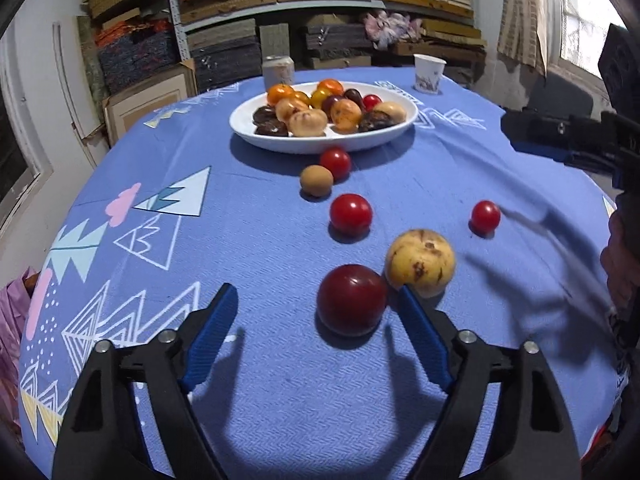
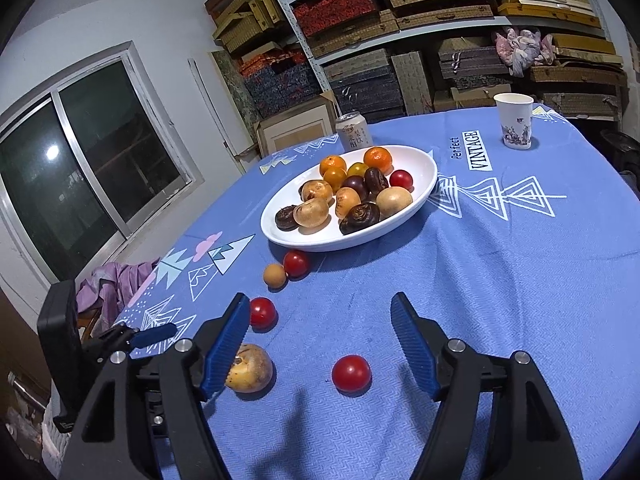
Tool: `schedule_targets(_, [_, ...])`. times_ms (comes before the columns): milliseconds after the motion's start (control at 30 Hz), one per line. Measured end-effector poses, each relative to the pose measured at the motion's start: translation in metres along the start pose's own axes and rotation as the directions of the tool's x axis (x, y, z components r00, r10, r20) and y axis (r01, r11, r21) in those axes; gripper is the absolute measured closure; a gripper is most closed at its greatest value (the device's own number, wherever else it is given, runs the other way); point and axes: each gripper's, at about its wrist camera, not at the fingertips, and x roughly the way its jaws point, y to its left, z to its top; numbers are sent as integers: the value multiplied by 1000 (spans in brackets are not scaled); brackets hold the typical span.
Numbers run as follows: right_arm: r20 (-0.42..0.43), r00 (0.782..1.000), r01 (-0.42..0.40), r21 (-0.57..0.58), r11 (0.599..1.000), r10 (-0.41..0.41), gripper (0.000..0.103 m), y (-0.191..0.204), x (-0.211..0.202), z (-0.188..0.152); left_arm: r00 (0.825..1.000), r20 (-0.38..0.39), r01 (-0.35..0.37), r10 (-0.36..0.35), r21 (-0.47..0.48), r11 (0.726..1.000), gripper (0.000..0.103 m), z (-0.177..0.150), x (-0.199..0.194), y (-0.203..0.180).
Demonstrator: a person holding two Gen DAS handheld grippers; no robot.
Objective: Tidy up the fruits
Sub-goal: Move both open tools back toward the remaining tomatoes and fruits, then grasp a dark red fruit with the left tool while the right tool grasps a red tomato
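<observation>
A white oval plate [image 1: 280, 145] [image 2: 428, 168] holds several fruits: oranges, tan and dark ones. Loose on the blue cloth lie a dark red plum [image 1: 352, 299], a yellow spotted fruit [image 1: 420, 262] [image 2: 250, 368], three red tomatoes [image 1: 351, 214] [image 1: 485, 216] [image 1: 335, 162] and a small tan fruit [image 1: 316, 181] [image 2: 274, 275]. My left gripper [image 1: 316, 294] is open, low over the cloth, with the plum between its fingertips and untouched. My right gripper [image 2: 320, 308] is open above a red tomato [image 2: 351, 373]; it also shows at the right edge of the left wrist view [image 1: 560, 140].
A drink can [image 2: 354, 131] and a paper cup [image 2: 515, 126] stand on the far side of the round table, behind the plate. Shelves stacked with boxes fill the back wall. A window is at the left. Pink cloth [image 2: 108, 284] hangs beside the table's left edge.
</observation>
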Motion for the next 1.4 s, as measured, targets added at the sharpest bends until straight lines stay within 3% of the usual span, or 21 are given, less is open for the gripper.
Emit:
schedule_targets(133, [1, 1000, -3, 8, 1000, 3, 29, 0, 0, 0, 998, -37, 48, -48, -23, 999, 35, 2, 8, 4])
schedule_targets(267, [-1, 1000, -3, 4, 1000, 3, 29, 0, 0, 0, 996, -59, 69, -68, 12, 998, 50, 2, 13, -4])
schedule_targets(433, [-5, 1000, -2, 2, 1000, 2, 28, 0, 0, -1, 992, -85, 96, -95, 10, 995, 52, 4, 19, -6])
schedule_targets(533, [-10, 1000, -3, 2, 1000, 3, 28, 0, 1, -1, 991, -72, 111, -110, 5, 994, 63, 3, 16, -5])
schedule_targets(733, [-29, 1000, 5, -27, 1000, -6, 28, 5, 5, -4, 994, -58, 94, -96, -22, 995, 64, 3, 14, -1])
schedule_targets(833, [-61, 998, 22, -63, 998, -26, 28, 11, 10, -8, 997, 6, 82, -81, -88, 993, 64, 3, 4, 12])
schedule_targets(967, [-131, 985, 93, -151, 984, -113, 28, 21, 23, -20, 998, 33, 55, -50, -171, 984, 64, 3, 0, 29])
schedule_targets(1100, [-171, 966, 149, -238, 960, -192, 30, 31, 35, -33, 998, 38, 62, -56, -158, 985, 64, 4, -1, 27])
schedule_targets(1200, [-185, 963, 150, -233, 961, -195, 40, 29, 36, -34, 997, 46, 68, -61, -160, 985, 64, 3, -3, 28])
schedule_targets(1267, [-207, 959, 149, -201, 968, -191, 54, 22, 39, -34, 997, 47, 72, -65, -166, 984, 64, 3, -3, 29])
schedule_targets(1400, [-232, 955, 147, -177, 973, -186, 60, 18, 44, -34, 996, 55, 75, -68, -158, 985, 64, 2, -5, 27])
